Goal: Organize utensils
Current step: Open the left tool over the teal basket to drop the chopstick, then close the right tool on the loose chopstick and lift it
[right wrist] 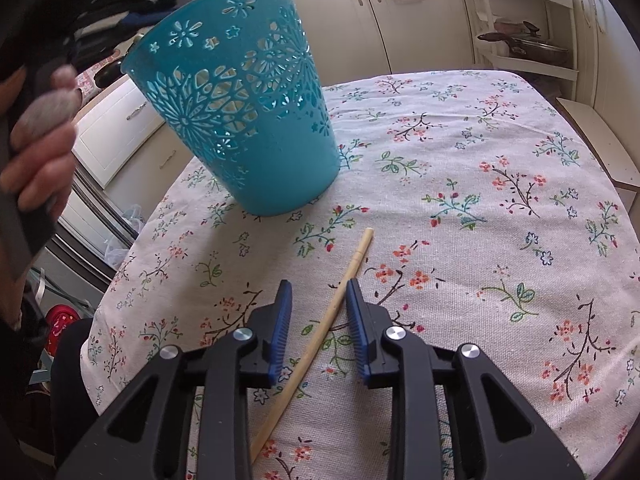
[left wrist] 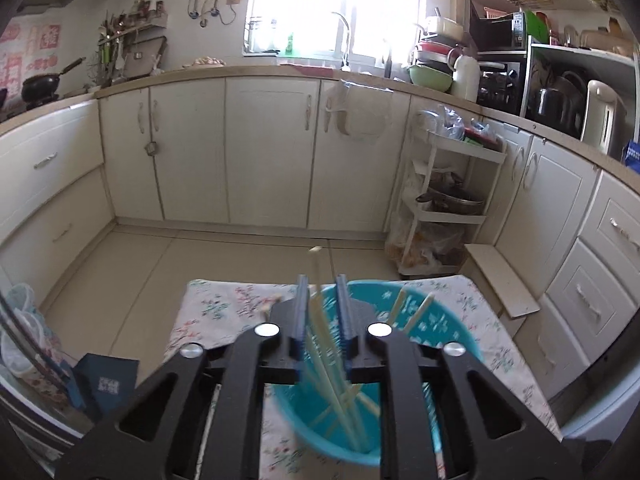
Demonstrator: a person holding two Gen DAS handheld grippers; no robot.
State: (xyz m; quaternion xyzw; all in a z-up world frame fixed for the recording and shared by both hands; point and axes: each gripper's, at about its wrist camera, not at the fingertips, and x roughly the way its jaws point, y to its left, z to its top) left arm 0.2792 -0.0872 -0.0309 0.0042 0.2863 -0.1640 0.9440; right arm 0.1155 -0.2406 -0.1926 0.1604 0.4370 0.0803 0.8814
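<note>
My left gripper (left wrist: 319, 280) hangs nose-down over the teal basket (left wrist: 436, 322), pads slightly apart with a pale chopstick (left wrist: 320, 320) running between them into the basket among the other chopsticks (left wrist: 348, 404); can't tell if the pads press it. My right gripper (right wrist: 319, 286) is angled down at the floral tablecloth (right wrist: 480, 208), jaws partly open, straddling a lone chopstick (right wrist: 340, 300) lying flat, not gripped. Basket stands near the cloth's left edge, tilted in the right view; open cloth to the right.
</note>
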